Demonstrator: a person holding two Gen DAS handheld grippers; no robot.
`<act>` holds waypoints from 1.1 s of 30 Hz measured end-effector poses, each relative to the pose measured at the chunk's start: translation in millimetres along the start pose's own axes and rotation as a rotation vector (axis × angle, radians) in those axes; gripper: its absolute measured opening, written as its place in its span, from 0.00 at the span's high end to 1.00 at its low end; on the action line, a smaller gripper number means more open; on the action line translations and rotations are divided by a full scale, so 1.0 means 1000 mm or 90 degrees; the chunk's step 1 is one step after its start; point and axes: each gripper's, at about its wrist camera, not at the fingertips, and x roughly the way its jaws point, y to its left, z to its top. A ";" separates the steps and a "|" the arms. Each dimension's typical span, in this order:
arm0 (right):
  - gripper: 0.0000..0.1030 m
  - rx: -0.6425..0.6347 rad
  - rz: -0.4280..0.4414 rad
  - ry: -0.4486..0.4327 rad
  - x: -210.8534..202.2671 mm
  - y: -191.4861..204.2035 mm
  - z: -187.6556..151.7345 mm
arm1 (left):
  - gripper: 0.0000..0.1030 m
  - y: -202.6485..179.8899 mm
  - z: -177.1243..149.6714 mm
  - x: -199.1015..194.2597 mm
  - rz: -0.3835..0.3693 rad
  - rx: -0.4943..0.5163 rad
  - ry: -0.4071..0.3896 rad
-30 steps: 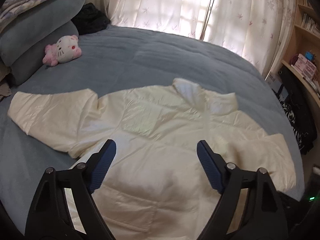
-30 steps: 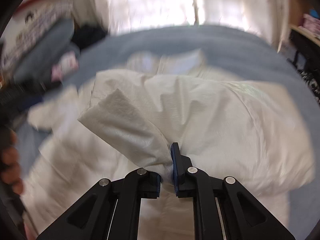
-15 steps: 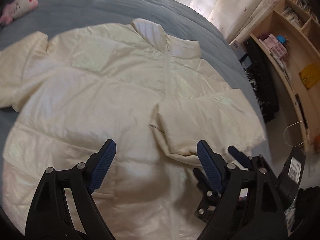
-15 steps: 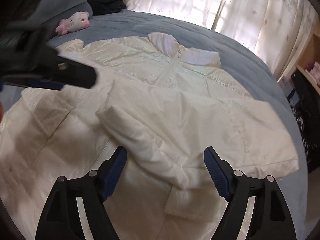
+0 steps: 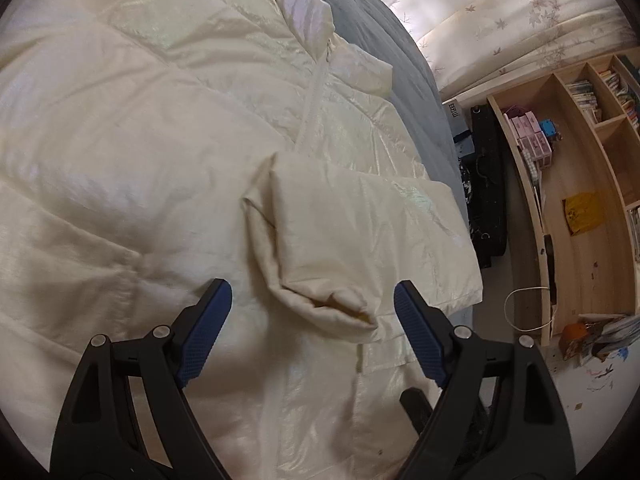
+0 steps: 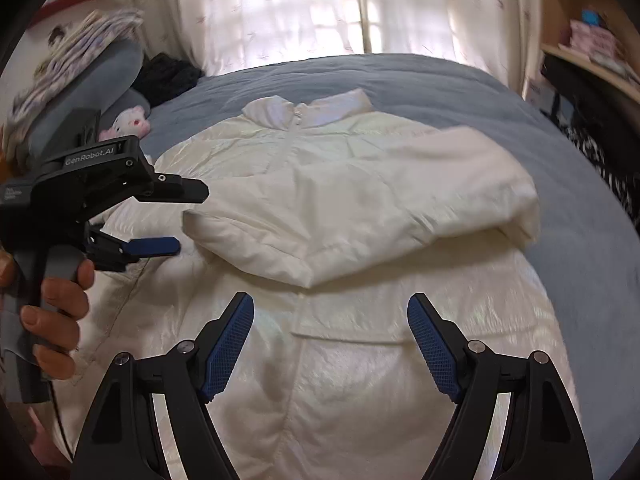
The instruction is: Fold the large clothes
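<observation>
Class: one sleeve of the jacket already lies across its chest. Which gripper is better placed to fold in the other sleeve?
Probably left. The left gripper hangs open over the jacket side opposite the folded sleeve; the right gripper hangs nearer the hem.

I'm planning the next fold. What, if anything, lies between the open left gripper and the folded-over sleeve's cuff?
Nothing visible. The left gripper is open just short of the sleeve, whose cuff lies between its fingertips on the jacket. The right gripper is open, clear of it.

A glossy, quilted cream jacket point(image 6: 344, 208) was seen on matt blue-grey bedding point(image 6: 440, 80); bare wood shelving point(image 5: 592, 184) stood at three o'clock.
</observation>
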 end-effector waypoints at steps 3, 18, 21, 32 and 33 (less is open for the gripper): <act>0.22 0.030 0.010 0.016 0.000 -0.017 -0.010 | 0.22 -0.011 0.000 0.017 -0.005 0.000 0.009; 0.22 0.065 -0.007 0.035 -0.055 -0.074 0.002 | 0.94 -0.143 0.048 -0.028 0.220 0.373 -0.227; 0.22 0.078 -0.033 0.028 -0.066 -0.098 0.019 | 0.94 -0.116 0.076 -0.024 0.260 0.350 -0.224; 0.19 0.251 0.023 0.089 -0.001 -0.208 0.087 | 0.44 0.004 0.124 0.024 0.225 0.128 -0.086; 0.19 0.264 0.035 0.092 0.009 -0.218 0.095 | 0.42 0.005 0.130 0.022 0.209 0.121 -0.085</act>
